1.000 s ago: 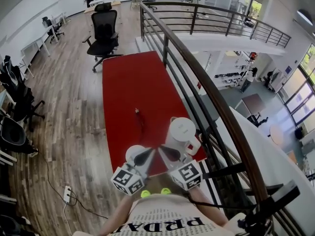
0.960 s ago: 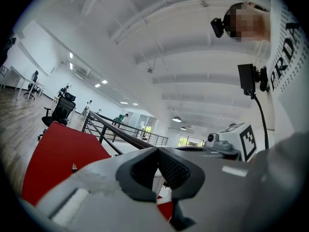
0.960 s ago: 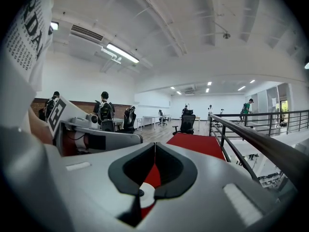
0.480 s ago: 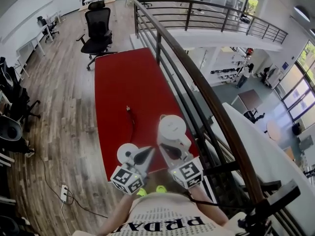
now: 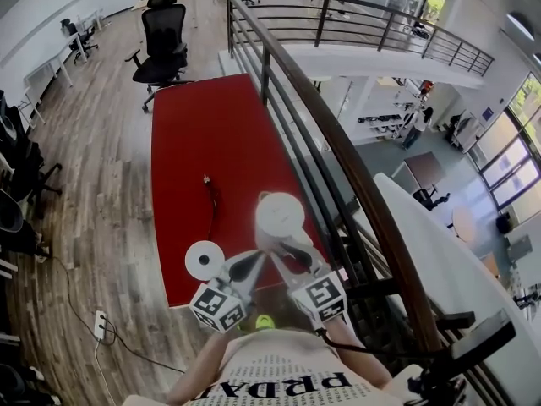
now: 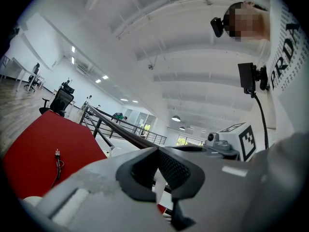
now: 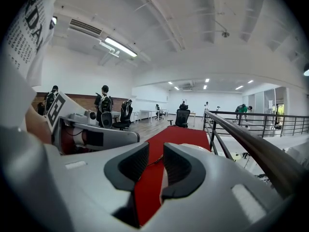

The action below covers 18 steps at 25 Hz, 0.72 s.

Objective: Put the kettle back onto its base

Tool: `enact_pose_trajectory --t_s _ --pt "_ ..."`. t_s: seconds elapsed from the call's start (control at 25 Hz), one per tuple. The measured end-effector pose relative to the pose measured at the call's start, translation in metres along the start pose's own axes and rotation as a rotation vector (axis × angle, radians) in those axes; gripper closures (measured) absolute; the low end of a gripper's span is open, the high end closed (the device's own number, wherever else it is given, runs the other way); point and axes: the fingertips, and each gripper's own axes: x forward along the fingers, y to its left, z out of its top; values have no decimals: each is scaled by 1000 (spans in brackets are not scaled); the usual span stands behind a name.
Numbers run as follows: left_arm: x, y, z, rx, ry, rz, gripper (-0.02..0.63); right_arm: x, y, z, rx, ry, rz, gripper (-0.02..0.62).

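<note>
A white kettle (image 5: 280, 214) stands on the red table (image 5: 190, 134) near its right front corner. Its round white base (image 5: 204, 259) lies apart from it, to the left, with a dark cable (image 5: 210, 197) running away from it. My right gripper (image 5: 279, 249) is at the kettle's near side; its jaws are opening, and only the red table shows between them in the right gripper view (image 7: 155, 166). There the kettle's white dome (image 7: 195, 150) rises just behind the right jaw. My left gripper (image 5: 255, 260) hovers beside the base with its tips together (image 6: 157, 154).
A dark metal railing (image 5: 338, 155) runs along the table's right edge, with a drop to a lower floor beyond it. A black office chair (image 5: 162, 45) stands past the table's far end. A power strip (image 5: 100, 324) lies on the wood floor to the left.
Both grippers have moved forward over the table's near edge. The right one has closed in on the kettle, the left one on the base.
</note>
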Motion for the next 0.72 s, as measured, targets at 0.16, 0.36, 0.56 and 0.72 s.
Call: enact_pose_trajectory --t_s 0.16,0.36,0.56,0.72 --pt "4 -2 -9 -3 12 -8 615 -2 -5 -9 -8 21 -16 485" --pt "13 -1 -17 3 36 -27 615 -3 -16 -21 -3 49 -49 454" --pt "24 -5 -27 0 67 -59 615 -5 -26 -32 2 75 -88 431" --pt "30 -11 -35 5 96 -88 615 -11 -33 -35 -19 87 -133 415"
